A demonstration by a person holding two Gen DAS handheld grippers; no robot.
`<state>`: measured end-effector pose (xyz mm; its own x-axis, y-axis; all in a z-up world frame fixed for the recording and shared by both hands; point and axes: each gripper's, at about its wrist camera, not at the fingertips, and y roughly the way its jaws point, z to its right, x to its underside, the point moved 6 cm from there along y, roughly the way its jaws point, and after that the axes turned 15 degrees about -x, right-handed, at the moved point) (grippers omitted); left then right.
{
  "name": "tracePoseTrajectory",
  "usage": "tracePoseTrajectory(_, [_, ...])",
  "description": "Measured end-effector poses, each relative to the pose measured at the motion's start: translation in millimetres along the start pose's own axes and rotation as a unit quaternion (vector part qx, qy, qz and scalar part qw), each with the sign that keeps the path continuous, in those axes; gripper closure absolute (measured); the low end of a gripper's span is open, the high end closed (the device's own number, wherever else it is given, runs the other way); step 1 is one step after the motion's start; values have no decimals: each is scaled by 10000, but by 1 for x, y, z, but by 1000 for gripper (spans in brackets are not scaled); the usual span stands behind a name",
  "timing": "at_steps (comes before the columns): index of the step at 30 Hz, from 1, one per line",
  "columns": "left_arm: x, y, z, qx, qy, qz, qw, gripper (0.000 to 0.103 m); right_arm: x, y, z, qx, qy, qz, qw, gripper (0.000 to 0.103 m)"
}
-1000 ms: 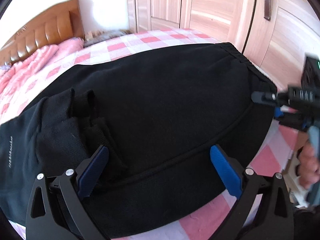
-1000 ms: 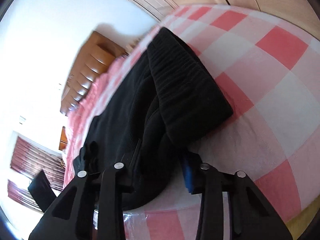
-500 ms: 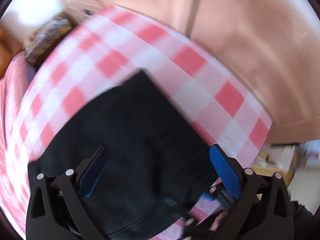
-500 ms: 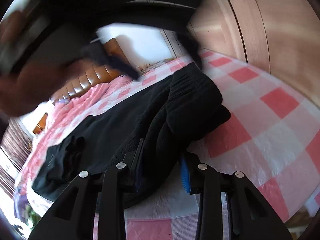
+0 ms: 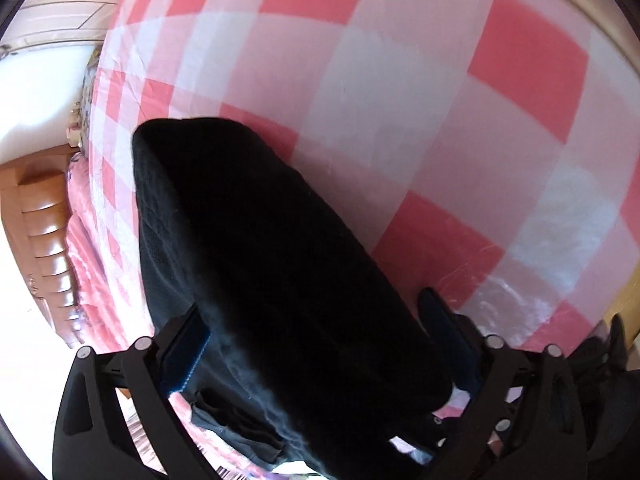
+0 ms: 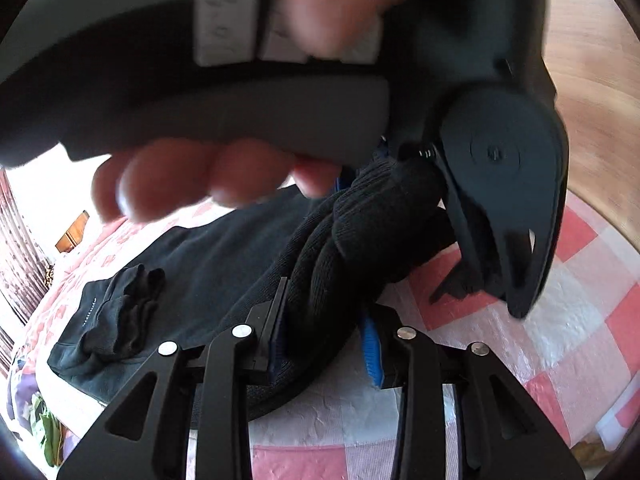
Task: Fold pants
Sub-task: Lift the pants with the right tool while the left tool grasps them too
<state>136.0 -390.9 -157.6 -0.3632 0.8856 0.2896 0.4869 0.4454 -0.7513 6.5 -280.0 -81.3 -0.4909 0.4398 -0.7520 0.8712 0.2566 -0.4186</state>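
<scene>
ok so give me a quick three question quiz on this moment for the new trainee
1. Pick one: the right gripper has its fingers closed on a) a towel b) the black pants c) nothing.
2. True or false: the bed sheet is plain blue.
3. What lies between the fingers of the left gripper?
Key: 1 b. 2 false, it is pink and white checked. 3 the black pants; its jaws have just been closing with the cloth between them, not yet clearly clamped.
</scene>
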Motion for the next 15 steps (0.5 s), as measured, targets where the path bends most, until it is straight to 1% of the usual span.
tracePoseTrajectory(1, [3,-2,-4,82,-54,46,9999,52,1,0,1,-20,34,-33,10000,61])
tracePoseTrajectory(2, [5,-4,-10,23,-139,96,9999,66,2,0,1,-16,58,-68,10000,50])
tracePoseTrajectory(3, [10,-9,-18,146,-227,251,9993,69,4,0,-2,-117,59,-110,9999,36])
tracePoseTrajectory(4, [15,-12,-23,202,-277,369,9987,73,5,-1,-5,-203,55,-142,9997,15])
tracePoseTrajectory(5, [19,-14,-29,259,-373,476,9978,75,6,-3,-8,-308,30,-120,9994,12])
tracePoseTrajectory(7, [36,-26,-51,467,-745,831,9927,76,10,-3,-18,-437,-66,-182,9989,12])
tracePoseTrajectory(8, [45,-33,-60,556,-908,994,9893,77,12,-2,-22,-522,-97,-255,9983,12])
tracePoseTrajectory(9, [59,-40,-75,673,-1147,1191,9839,77,15,3,-28,-602,-145,-377,9974,12])
tracePoseTrajectory(11, [83,-52,-102,886,-1542,1500,9726,77,18,9,-38,-658,-217,-515,9963,12])
tracePoseTrajectory(13, [114,-64,-130,1105,-2002,1802,9567,77,18,22,-56,-746,-327,-589,9949,12])
tracePoseTrajectory(14, [136,-67,-148,1232,-2288,1973,9453,78,17,28,-66,-783,-407,-633,9941,12])
tracePoseTrajectory(15, [148,-72,-153,1314,-2475,2079,9371,78,16,38,-81,-851,-529,-712,9924,12])
